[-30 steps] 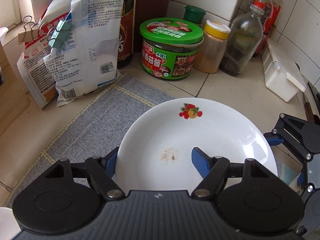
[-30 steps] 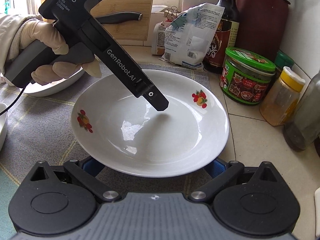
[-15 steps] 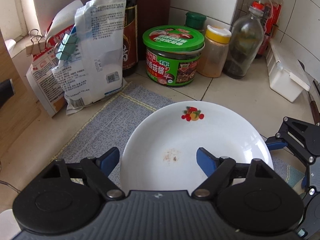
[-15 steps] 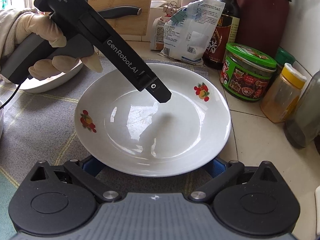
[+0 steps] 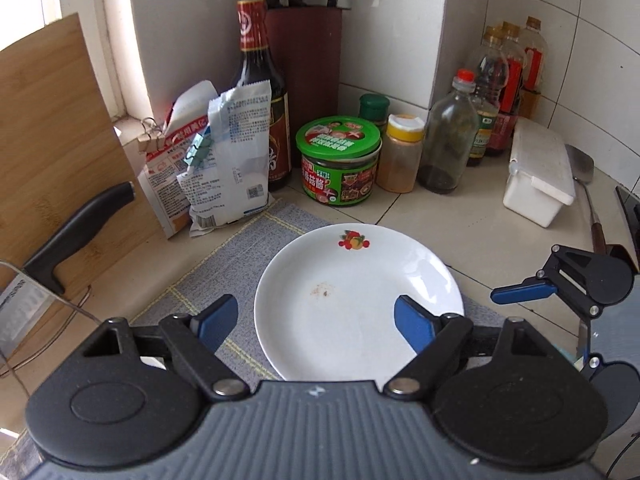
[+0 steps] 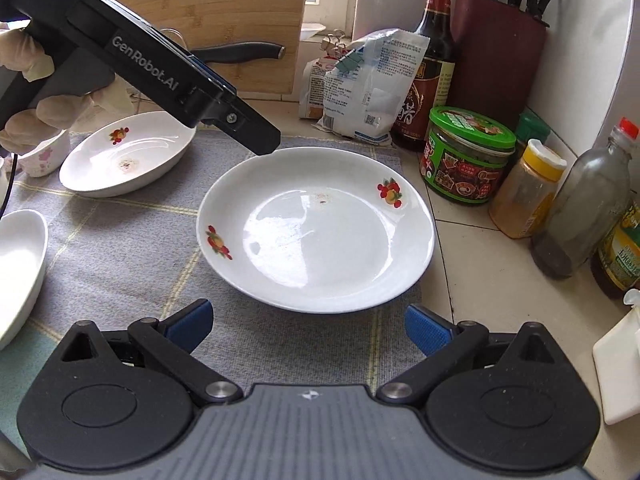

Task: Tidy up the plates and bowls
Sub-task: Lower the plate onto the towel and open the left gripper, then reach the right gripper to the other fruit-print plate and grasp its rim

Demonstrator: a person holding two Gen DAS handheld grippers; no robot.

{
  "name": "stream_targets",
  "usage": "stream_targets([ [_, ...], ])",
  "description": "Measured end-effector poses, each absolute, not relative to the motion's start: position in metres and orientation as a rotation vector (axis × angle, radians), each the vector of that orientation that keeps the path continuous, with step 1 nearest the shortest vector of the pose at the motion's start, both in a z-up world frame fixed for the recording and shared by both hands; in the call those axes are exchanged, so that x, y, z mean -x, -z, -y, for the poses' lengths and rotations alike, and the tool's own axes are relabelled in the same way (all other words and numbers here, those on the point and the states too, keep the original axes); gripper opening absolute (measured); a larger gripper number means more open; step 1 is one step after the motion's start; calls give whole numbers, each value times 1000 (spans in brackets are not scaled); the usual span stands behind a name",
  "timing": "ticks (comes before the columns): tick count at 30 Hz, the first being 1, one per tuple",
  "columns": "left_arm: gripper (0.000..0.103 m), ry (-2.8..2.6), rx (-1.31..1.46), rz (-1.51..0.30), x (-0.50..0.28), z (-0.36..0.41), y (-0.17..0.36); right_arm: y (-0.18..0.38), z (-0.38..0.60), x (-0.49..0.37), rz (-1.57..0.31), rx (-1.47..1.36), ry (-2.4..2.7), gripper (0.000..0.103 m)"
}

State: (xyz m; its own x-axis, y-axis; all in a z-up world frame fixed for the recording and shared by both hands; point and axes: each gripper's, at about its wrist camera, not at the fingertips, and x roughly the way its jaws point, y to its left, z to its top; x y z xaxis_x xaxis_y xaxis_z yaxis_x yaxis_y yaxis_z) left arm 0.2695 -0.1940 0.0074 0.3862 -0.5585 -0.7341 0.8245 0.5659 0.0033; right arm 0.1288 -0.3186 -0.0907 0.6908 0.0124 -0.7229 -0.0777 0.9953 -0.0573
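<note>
Both my views show a release. Left wrist: my left gripper (image 5: 316, 318) has pulled back, jaws apart, the fruit-print plate (image 5: 360, 304) free on the grey mat (image 5: 224, 264). Right wrist: right gripper (image 6: 306, 324) jaws apart, short of its rim; I'd stack the second plate (image 6: 128, 156) next.

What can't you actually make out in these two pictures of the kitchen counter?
- Small pink-flowered bowl, right wrist view: mostly hidden behind the gloved hand and the left gripper's body.
- White dish, right wrist view: cut off by the left edge, so its full shape is unknown.
- Knife block, left wrist view: the handles are cut off at the top edge.
- Package print: too small to read.
- Plate, left wrist view: near rim hidden by the gripper body.
</note>
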Motion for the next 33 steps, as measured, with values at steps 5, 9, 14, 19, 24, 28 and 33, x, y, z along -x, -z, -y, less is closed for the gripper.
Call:
stream_targets([
  [5, 93, 871, -366, -681, -221, 157, -37, 76, 302, -98, -779, 89, -66, 103],
  [9, 94, 815, -354, -646, -179, 130, -47, 69, 285, -73, -760, 91, -94, 103],
  [14, 97, 720, -352, -619, -129, 91, -43, 65, 264, -48, -749, 74, -138, 103],
  [19, 98, 633, -323, -645, -97, 52, -26, 67, 247, -32, -747, 39, -174, 103],
  [24, 98, 541, -311, -660, -72, 19, -2, 74, 230, -27, -751, 1, -218, 103],
  [28, 98, 483, -273, -695, -61, -4, 13, 81, 216, -28, -765, -25, -233, 103],
  [33, 98, 417, -211, -763, -59, -34, 34, 89, 203, -34, -787, -71, -247, 103],
])
